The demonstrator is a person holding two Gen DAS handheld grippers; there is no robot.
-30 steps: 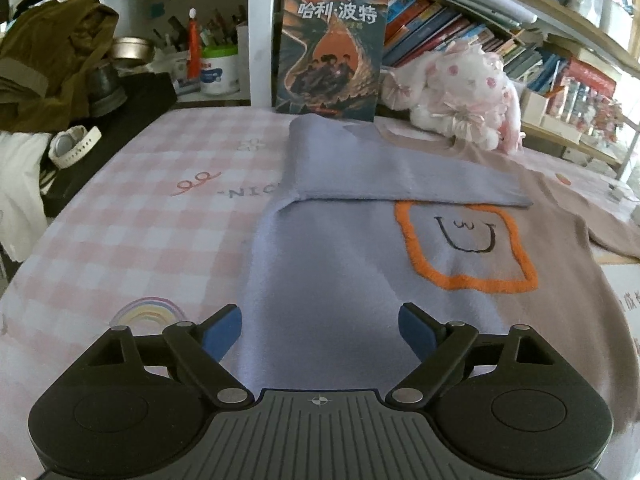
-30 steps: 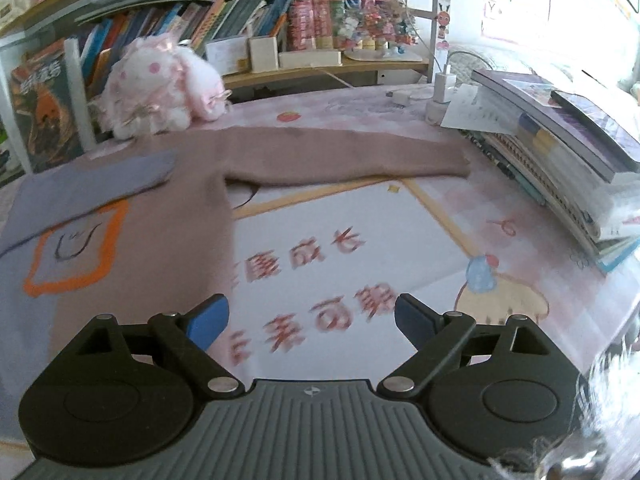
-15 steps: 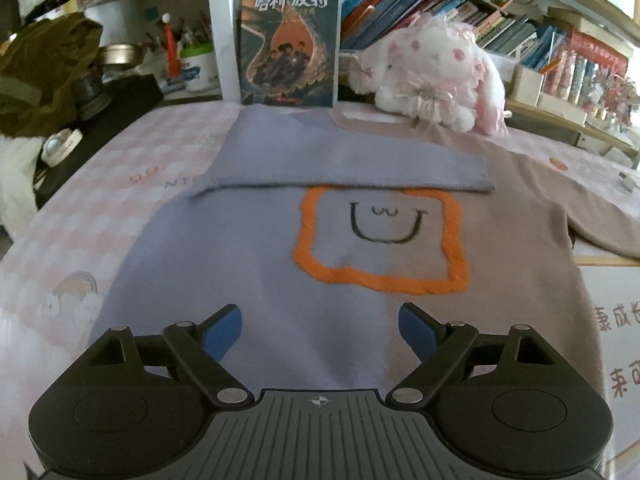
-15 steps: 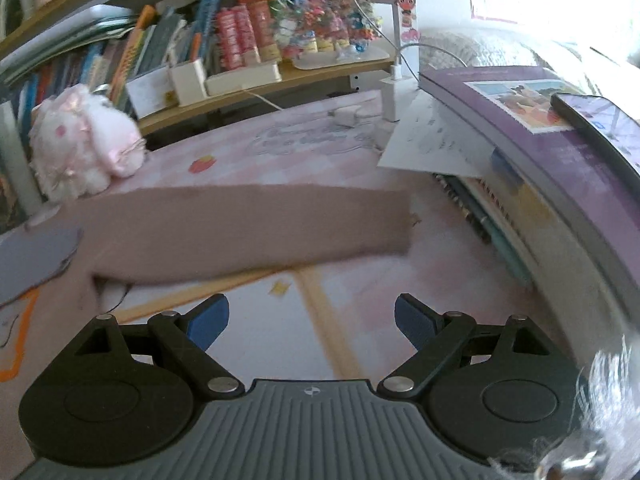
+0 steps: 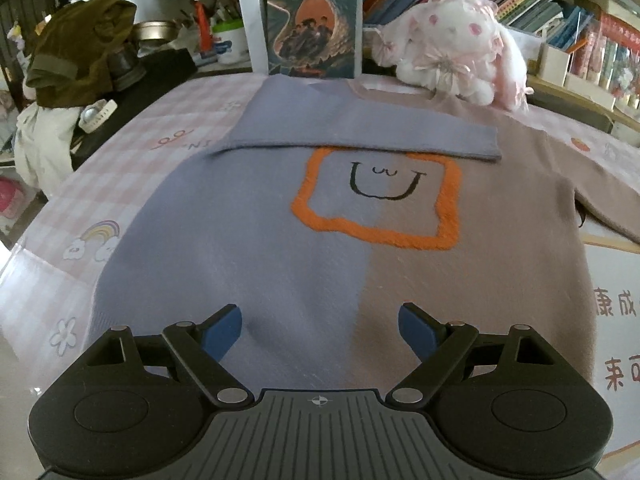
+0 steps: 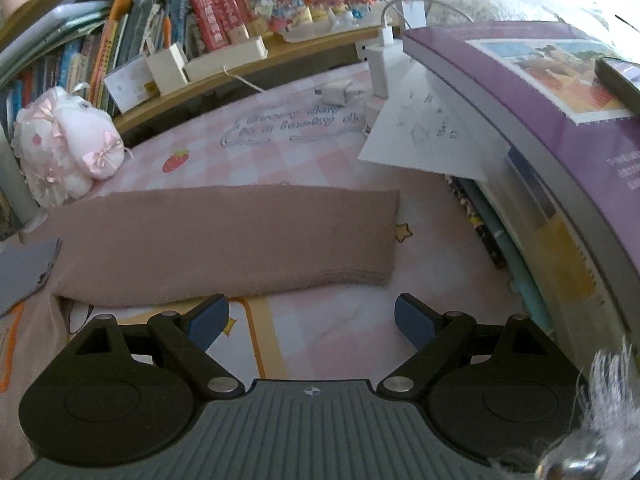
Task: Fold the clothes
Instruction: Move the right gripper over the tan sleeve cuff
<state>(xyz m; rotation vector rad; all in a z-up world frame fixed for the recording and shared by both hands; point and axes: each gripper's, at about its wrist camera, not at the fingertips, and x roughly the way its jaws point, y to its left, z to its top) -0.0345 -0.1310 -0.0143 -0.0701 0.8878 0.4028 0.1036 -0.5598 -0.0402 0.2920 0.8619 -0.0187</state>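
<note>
A sweater (image 5: 280,240), half blue and half brown, with an orange square and a smiley face, lies flat on the pink checked table cover. Its blue sleeve (image 5: 360,136) is folded across the chest. Its brown sleeve (image 6: 224,236) lies stretched out to the right. My left gripper (image 5: 320,330) is open and empty above the sweater's lower hem. My right gripper (image 6: 311,322) is open and empty just short of the brown sleeve's cuff end.
A plush rabbit (image 5: 452,48) and an upright book (image 5: 316,20) stand behind the sweater. A stack of books (image 6: 560,160) with a sheet of paper (image 6: 432,136) rises close on the right. Chargers (image 6: 380,60) and shelves stand behind. Clothes (image 5: 76,60) pile at far left.
The left gripper has moved right, now centred over the sweater's hem. The right gripper has moved forward and right, closer to the brown sleeve's cuff. Both stay open.
</note>
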